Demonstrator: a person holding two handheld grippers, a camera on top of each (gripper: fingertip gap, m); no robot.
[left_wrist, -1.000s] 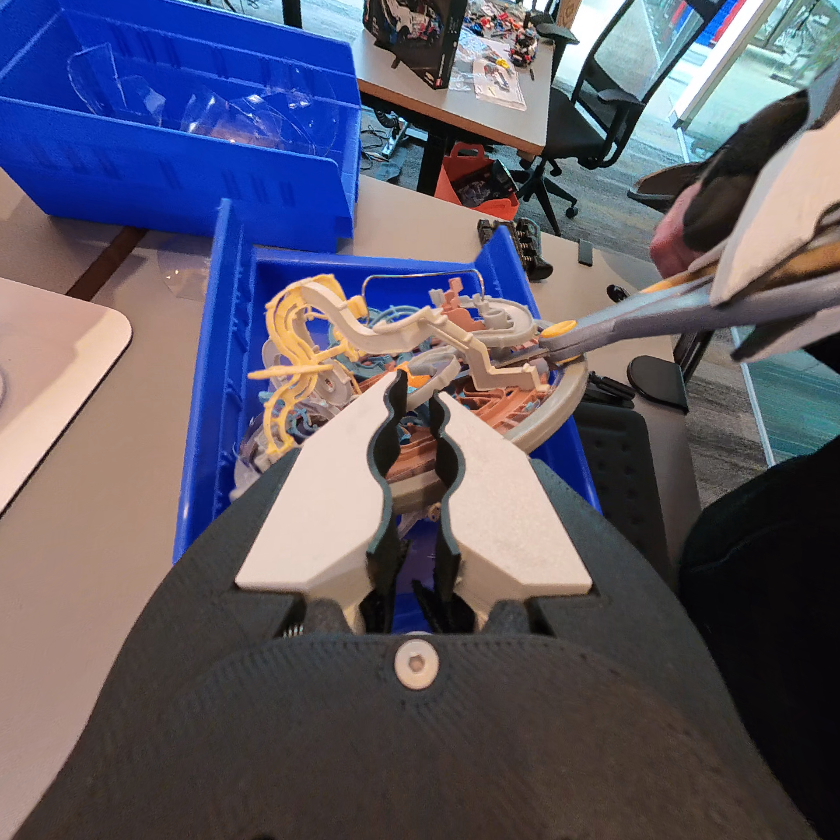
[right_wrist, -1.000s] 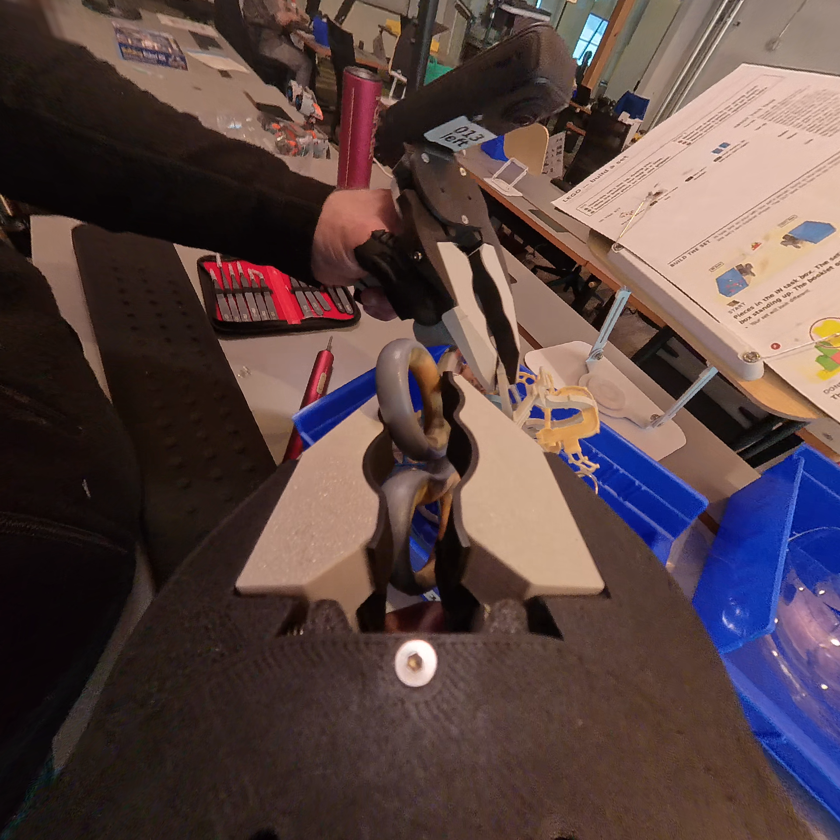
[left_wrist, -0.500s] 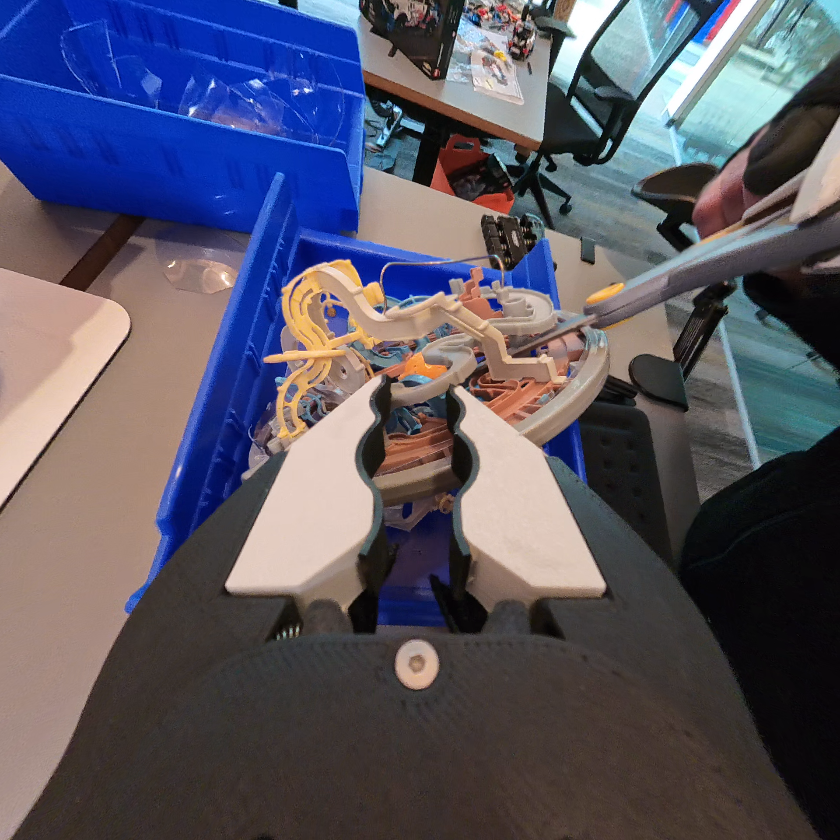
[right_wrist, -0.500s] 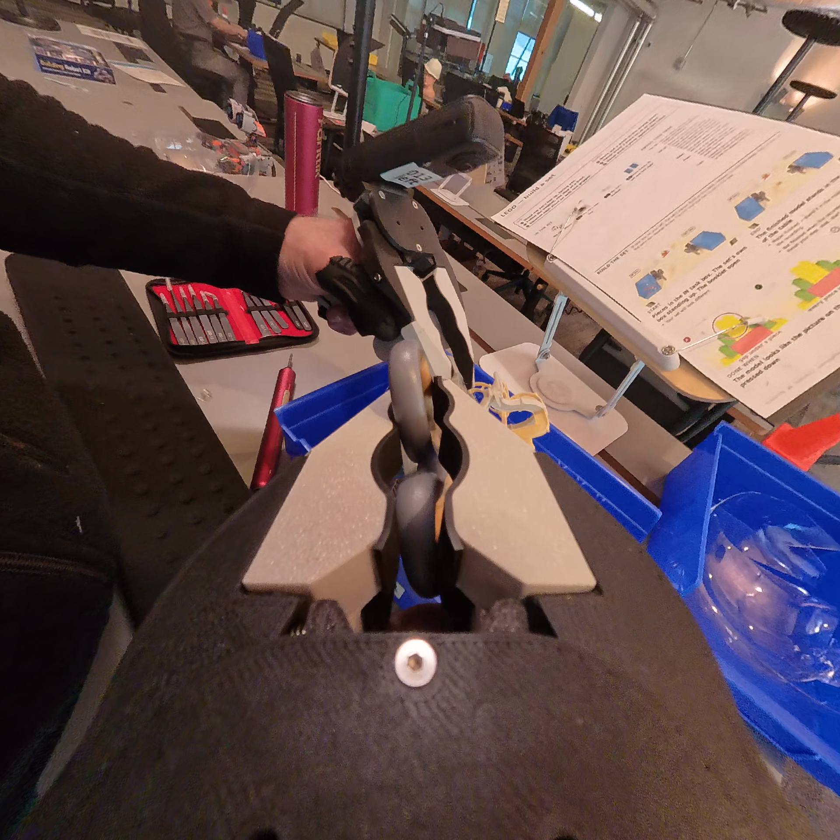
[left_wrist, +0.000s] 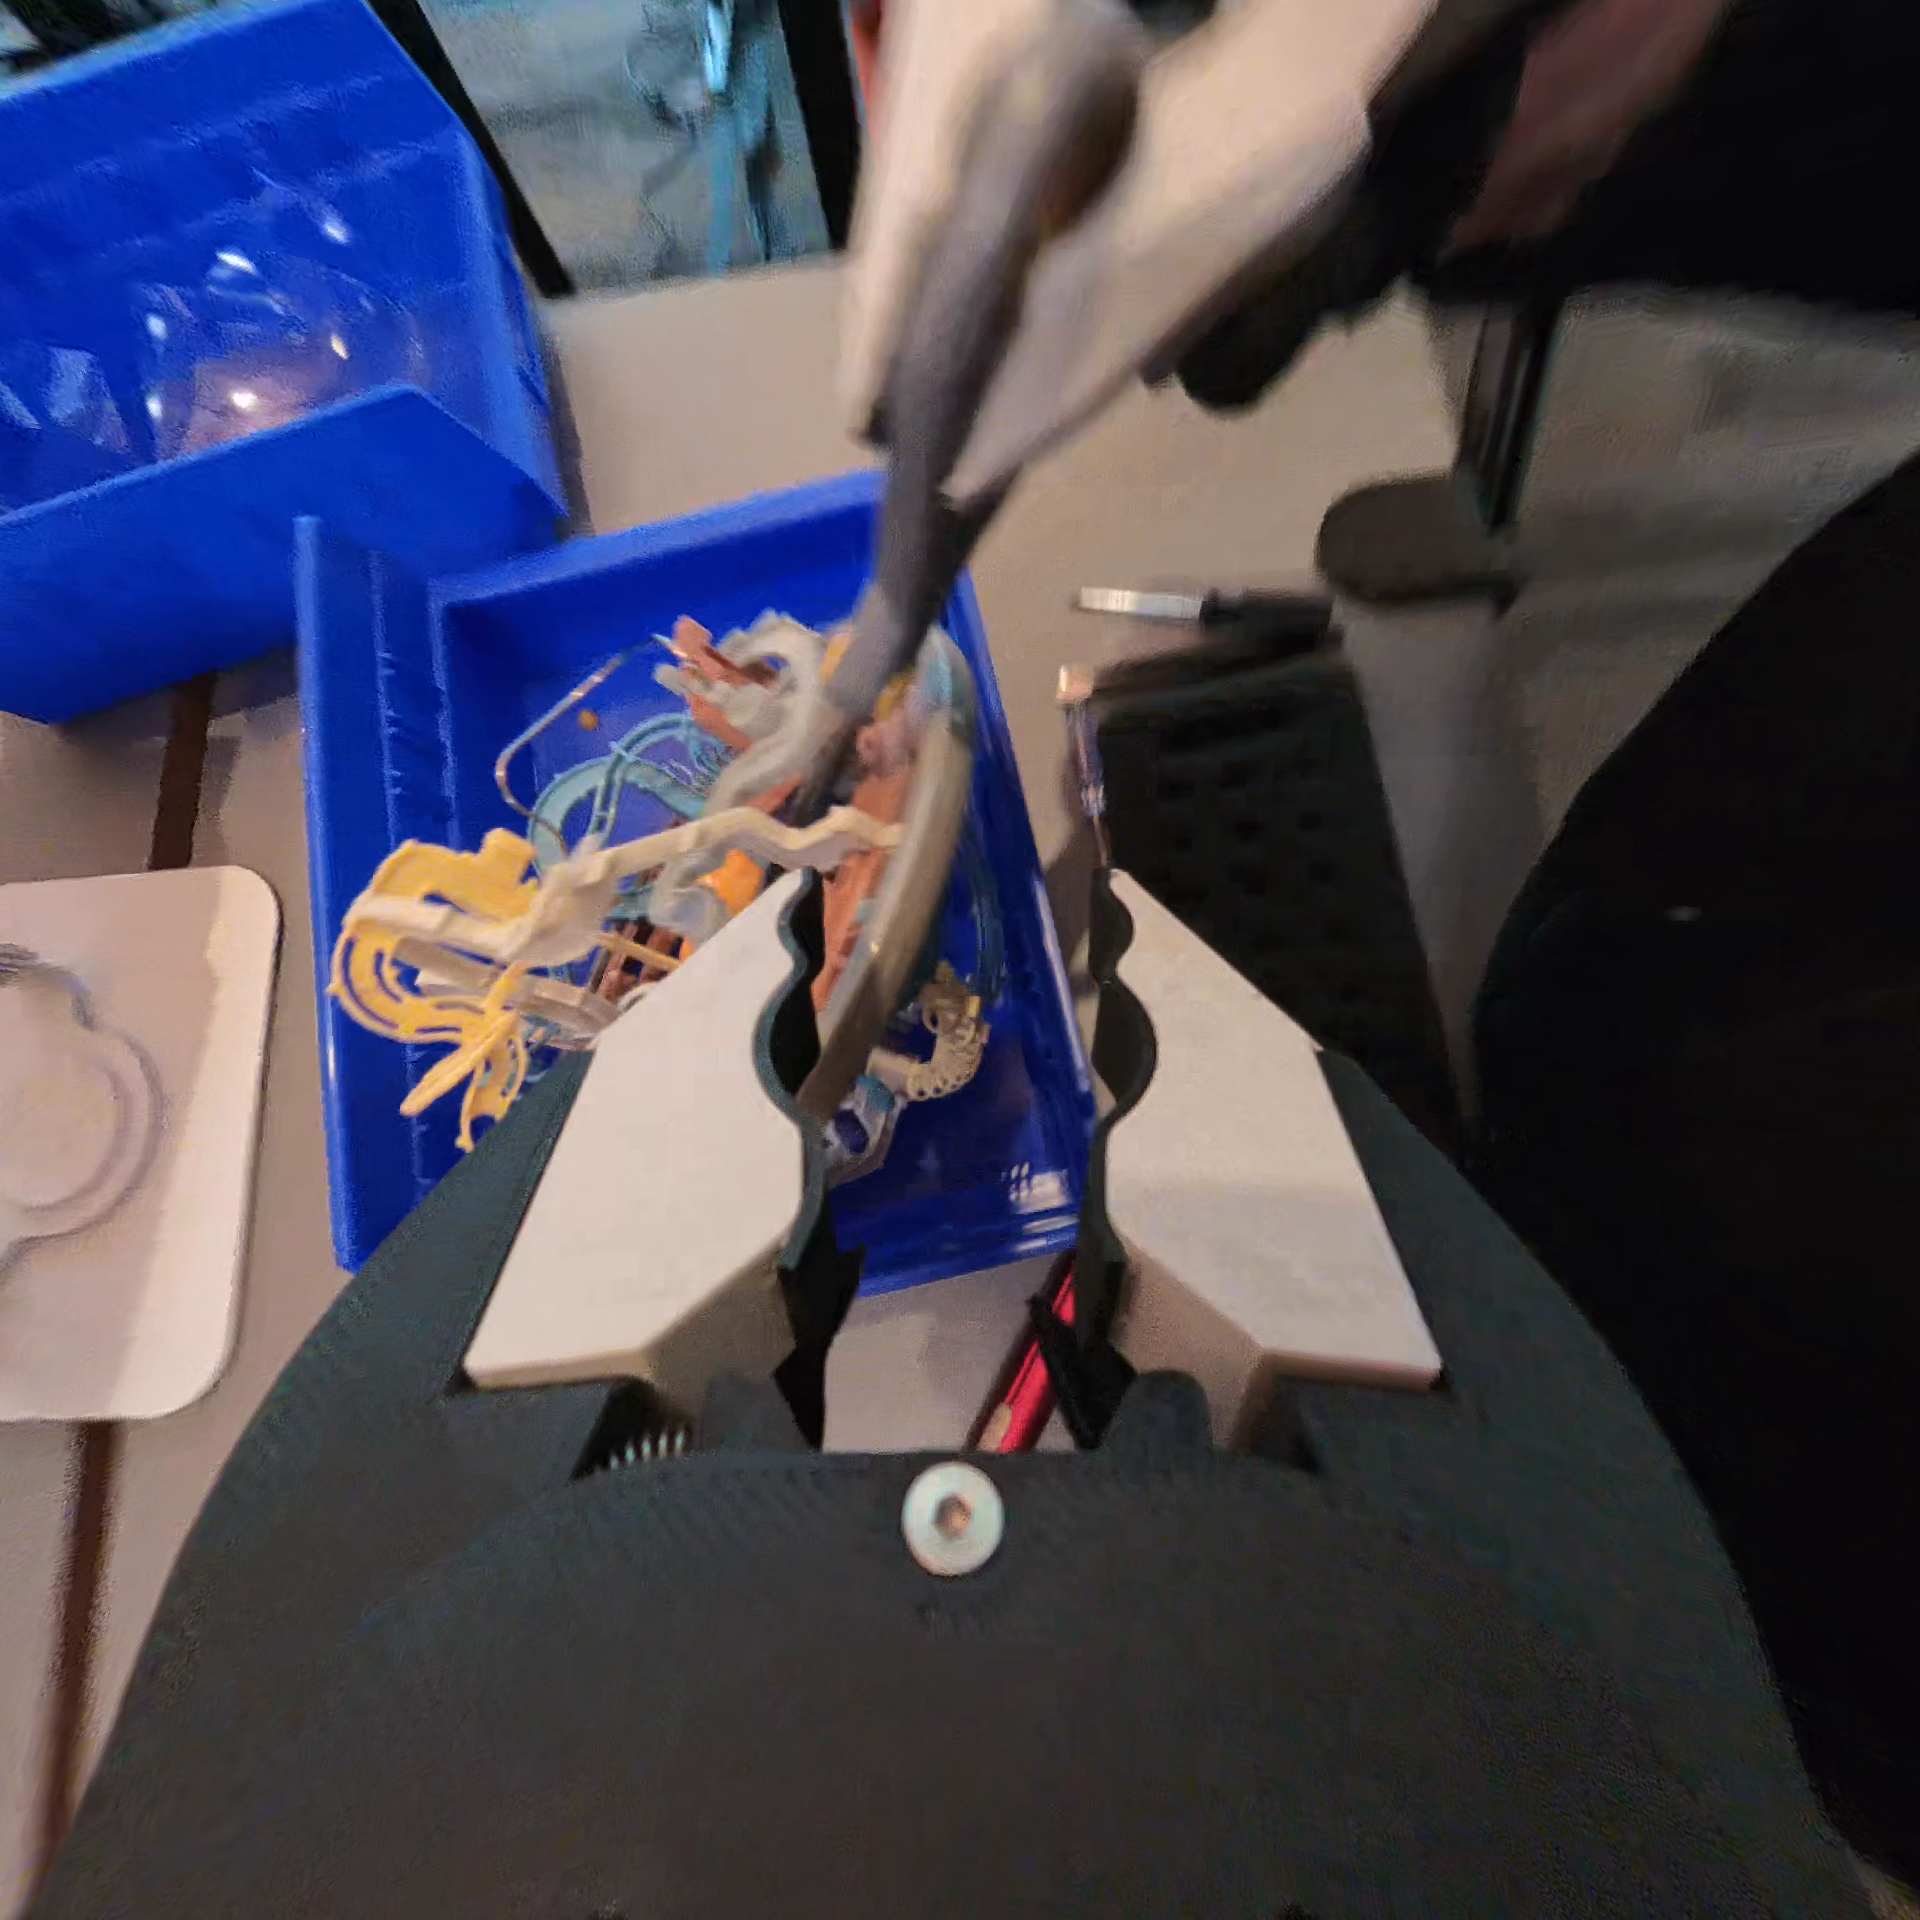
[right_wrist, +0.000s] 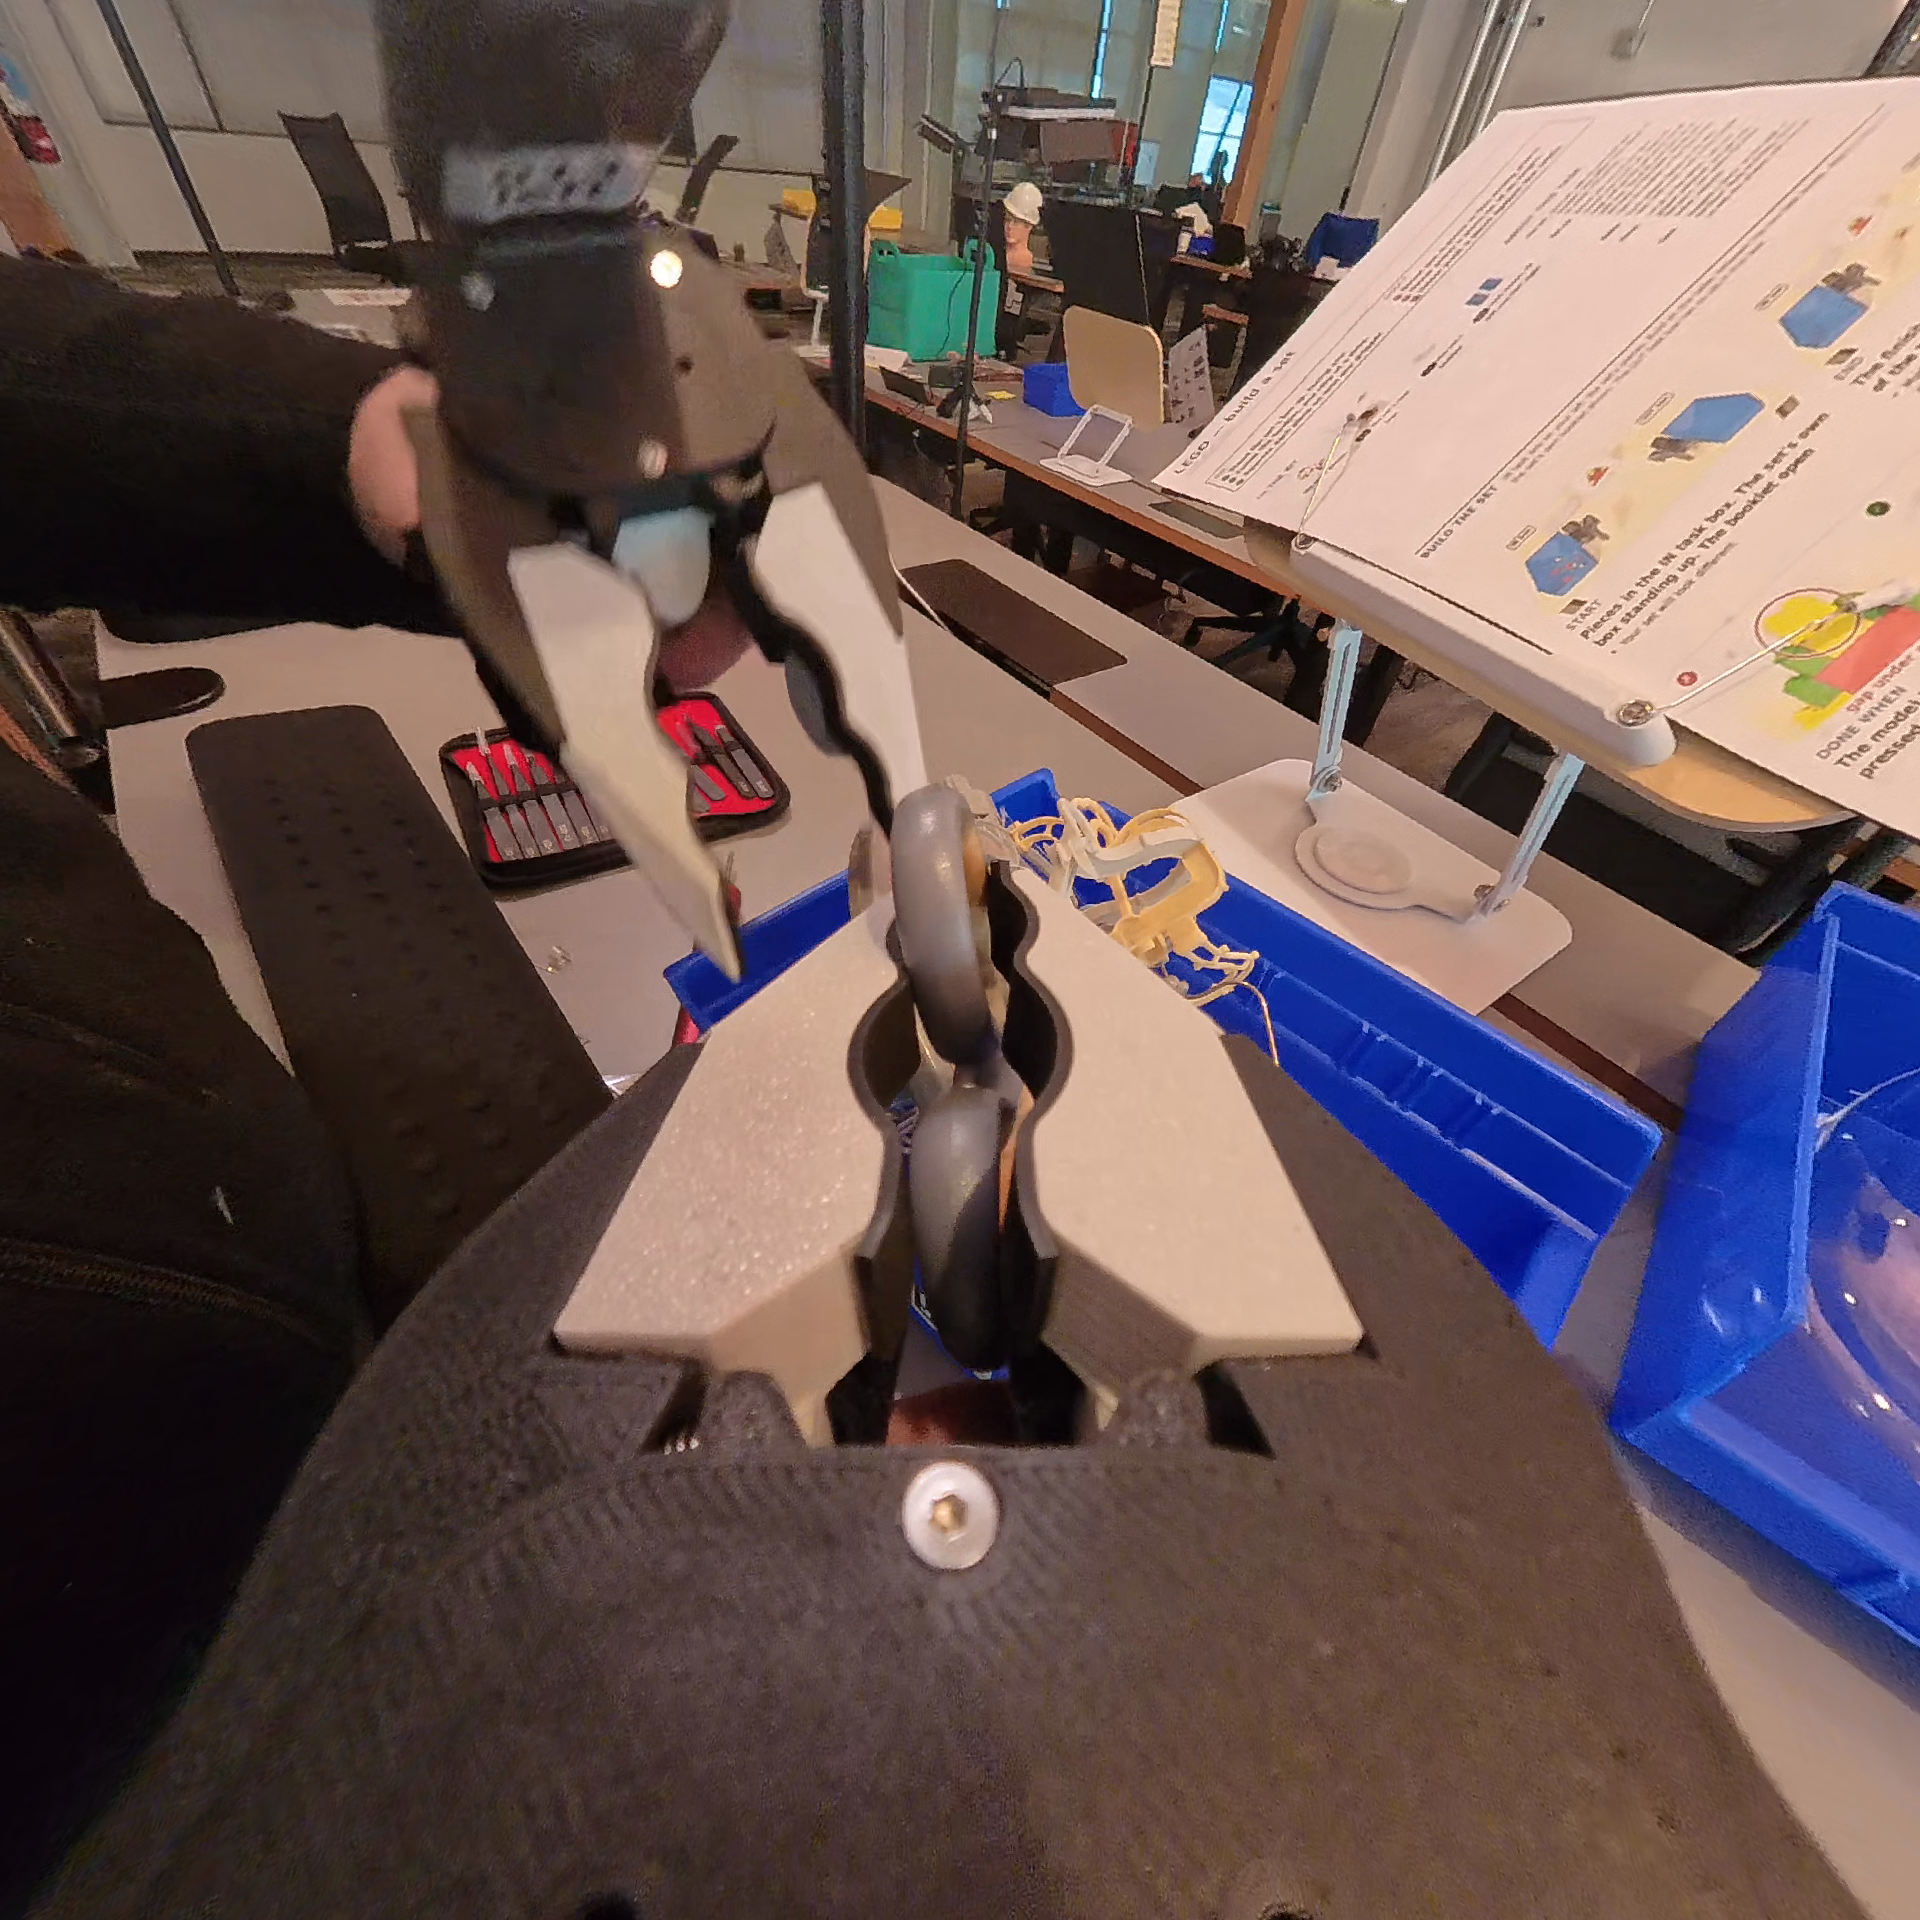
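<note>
Left wrist view: the left tongs (left_wrist: 951, 997) gape wide at centre frame, gripping nothing, over a blue bin (left_wrist: 364, 831) of tangled plastic track pieces (left_wrist: 623, 894). They look light, springy and snag-prone, and the stiff grey ring (left_wrist: 904, 904) looks the safest hold.

Right wrist view: the right tongs (right_wrist: 961, 997) are clamped on grey scissors (right_wrist: 951, 1091) at centre, handles up, rigid and secure; the bin sits right of centre on the bench (right_wrist: 1091, 665).

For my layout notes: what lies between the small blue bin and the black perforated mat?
A slim red tool lies there, shown in the left wrist view.
</note>
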